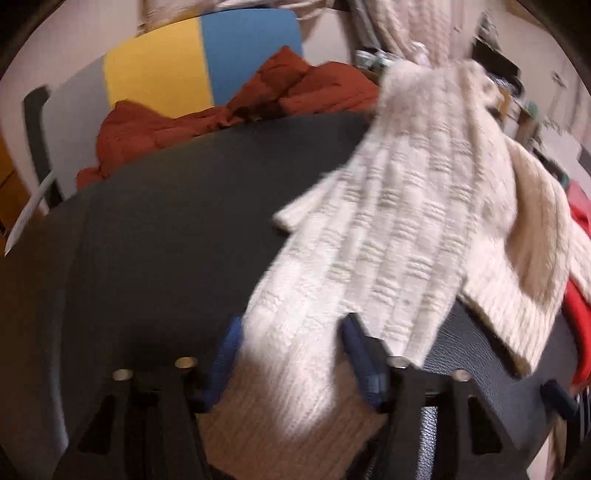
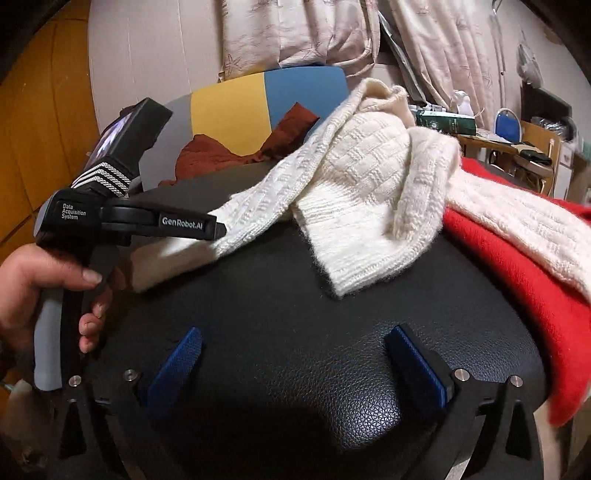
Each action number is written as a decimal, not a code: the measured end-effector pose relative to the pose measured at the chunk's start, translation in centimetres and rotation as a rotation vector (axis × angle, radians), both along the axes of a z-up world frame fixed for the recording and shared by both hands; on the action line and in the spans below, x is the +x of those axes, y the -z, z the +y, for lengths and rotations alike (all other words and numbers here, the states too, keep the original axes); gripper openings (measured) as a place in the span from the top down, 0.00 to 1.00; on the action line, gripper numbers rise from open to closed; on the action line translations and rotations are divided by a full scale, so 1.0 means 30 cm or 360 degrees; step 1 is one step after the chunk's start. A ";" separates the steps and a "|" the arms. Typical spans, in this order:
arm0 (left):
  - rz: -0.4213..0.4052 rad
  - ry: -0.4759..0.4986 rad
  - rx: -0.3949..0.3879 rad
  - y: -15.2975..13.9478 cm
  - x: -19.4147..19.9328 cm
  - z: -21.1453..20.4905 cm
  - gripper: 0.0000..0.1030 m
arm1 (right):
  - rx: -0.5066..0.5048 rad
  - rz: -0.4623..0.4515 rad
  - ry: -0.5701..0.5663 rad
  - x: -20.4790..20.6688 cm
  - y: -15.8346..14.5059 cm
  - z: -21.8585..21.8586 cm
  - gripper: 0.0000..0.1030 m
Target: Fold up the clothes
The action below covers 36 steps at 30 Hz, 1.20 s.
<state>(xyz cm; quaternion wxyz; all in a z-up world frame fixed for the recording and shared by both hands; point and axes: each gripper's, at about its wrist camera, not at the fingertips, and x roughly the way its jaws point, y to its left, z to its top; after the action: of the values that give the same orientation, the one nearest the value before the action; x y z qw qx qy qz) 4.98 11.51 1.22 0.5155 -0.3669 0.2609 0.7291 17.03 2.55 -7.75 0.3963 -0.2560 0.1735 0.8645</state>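
Note:
A cream knitted sweater (image 1: 417, 206) lies bunched on the black leather surface (image 1: 166, 229). One sleeve runs toward my left gripper (image 1: 291, 332), whose blue-padded fingers stand on either side of the sleeve end with cloth between them. In the right wrist view the left gripper (image 2: 218, 232) holds that sleeve of the sweater (image 2: 354, 173) at the left. My right gripper (image 2: 295, 350) is open and empty over the bare black surface (image 2: 295, 391), in front of the sweater.
A red garment (image 2: 517, 273) lies under the sweater at the right. A rust-brown garment (image 1: 207, 110) is heaped at the far edge, before a yellow and blue chair back (image 1: 199, 55). Curtains (image 2: 314, 33) hang behind. A cluttered desk (image 2: 517, 136) stands at the far right.

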 end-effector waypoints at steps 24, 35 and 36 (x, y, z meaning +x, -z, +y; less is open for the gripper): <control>-0.0045 -0.1017 0.0425 -0.521 -0.767 -0.990 0.89 | 0.0002 -0.0101 -0.0049 0.179 -0.226 0.110 0.00; -0.0218 -0.1582 0.0327 -0.347 -0.889 -1.286 0.85 | -0.0141 -0.0055 -0.0201 0.238 -0.283 0.176 0.00; -0.0296 -0.1608 0.0375 -0.329 -0.870 -1.294 0.84 | -0.0148 -0.0025 -0.0231 0.256 -0.303 0.167 0.00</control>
<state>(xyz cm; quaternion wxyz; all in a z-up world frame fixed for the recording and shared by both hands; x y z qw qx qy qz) -21.11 -27.30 11.10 0.1585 -0.4496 -0.0791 0.8755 24.71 7.57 1.35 0.3217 -0.2927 0.1913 0.8799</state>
